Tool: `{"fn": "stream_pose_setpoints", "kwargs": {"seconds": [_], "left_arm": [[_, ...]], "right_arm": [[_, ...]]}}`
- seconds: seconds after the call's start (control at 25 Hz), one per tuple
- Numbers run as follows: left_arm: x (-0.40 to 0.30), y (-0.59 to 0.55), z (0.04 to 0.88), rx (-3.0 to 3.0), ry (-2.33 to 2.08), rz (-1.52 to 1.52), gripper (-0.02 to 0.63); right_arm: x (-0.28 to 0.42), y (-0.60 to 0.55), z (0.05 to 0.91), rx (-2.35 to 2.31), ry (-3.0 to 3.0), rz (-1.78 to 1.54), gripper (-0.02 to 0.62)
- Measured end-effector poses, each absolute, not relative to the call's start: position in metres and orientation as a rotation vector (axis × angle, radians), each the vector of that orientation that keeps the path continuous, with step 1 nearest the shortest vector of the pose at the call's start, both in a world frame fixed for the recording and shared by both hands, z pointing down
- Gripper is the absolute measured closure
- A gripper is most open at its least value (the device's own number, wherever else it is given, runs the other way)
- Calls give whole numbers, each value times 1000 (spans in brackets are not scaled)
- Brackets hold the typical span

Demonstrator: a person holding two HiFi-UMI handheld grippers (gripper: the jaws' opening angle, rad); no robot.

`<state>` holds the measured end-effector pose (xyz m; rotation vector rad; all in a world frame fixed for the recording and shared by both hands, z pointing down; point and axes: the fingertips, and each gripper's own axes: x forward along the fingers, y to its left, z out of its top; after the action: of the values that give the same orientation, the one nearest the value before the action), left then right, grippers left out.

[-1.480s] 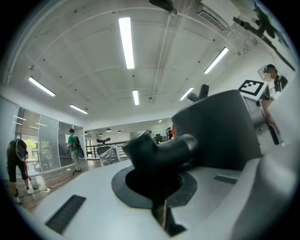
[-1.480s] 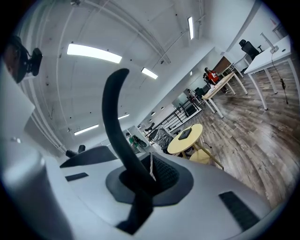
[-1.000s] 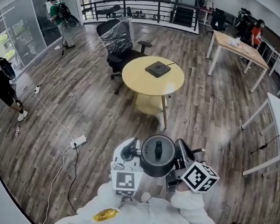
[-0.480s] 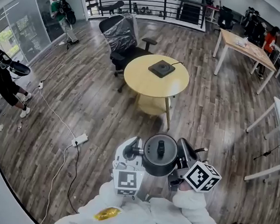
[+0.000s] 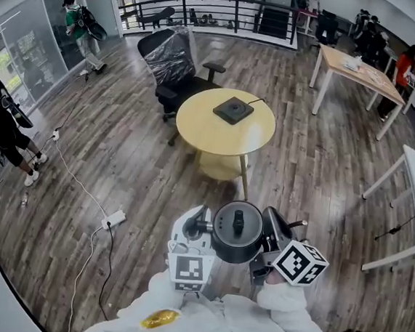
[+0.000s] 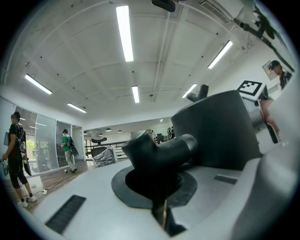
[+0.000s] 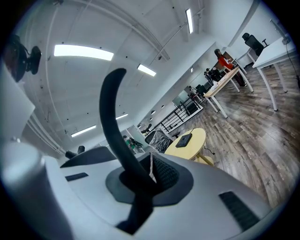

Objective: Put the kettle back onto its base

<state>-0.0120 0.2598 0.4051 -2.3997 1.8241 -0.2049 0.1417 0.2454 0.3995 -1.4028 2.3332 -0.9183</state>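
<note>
Still, my left gripper (image 5: 202, 225) stays clamped on the kettle (image 5: 236, 234) at its spout (image 6: 159, 152), my right gripper (image 5: 267, 233) on its handle (image 7: 115, 126); the round table (image 5: 204, 128) bearing the base (image 5: 233, 110) looks slightly nearer.

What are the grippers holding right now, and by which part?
The kettle, between both: the right gripper clamps its curved handle, the left gripper a black spout-like stub on the opposite side.

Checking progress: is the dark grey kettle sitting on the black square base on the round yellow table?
No, the kettle is carried above the wooden floor, while the base lies bare on the table.
</note>
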Motion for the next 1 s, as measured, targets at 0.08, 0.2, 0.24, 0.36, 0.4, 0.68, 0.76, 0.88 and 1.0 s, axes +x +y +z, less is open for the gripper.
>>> {"fn": "stream_pose_setpoints", "kwargs": {"seconds": [0.08, 0.2, 0.24, 0.36, 0.4, 0.68, 0.76, 0.88, 1.0], "left_arm": [[-12, 250, 405, -2398, 1820, -204, 607], [-15, 235, 409, -2401, 1818, -207, 606], [-17, 230, 410, -2405, 1820, -209, 606], [-24, 213, 414, -2413, 1825, -218, 606], [-26, 207, 415, -2415, 1825, -219, 606], [-48, 150, 415, -2429, 1818, -216, 606], [-54, 131, 414, -2432, 1813, -214, 606], [-66, 99, 410, -2437, 1798, -212, 606], [-79, 66, 405, -2438, 1781, -203, 606]], "right_arm": [[142, 236, 400, -1409, 2329, -916, 575], [139, 220, 404, -1417, 2326, -922, 575], [137, 215, 405, -1419, 2326, -926, 575], [130, 199, 409, -1422, 2324, -939, 575], [128, 192, 410, -1424, 2324, -941, 575], [106, 137, 409, -1432, 2322, -937, 575], [100, 119, 407, -1439, 2318, -936, 575], [89, 89, 404, -1445, 2311, -928, 575], [75, 58, 399, -1445, 2305, -914, 575]]}}
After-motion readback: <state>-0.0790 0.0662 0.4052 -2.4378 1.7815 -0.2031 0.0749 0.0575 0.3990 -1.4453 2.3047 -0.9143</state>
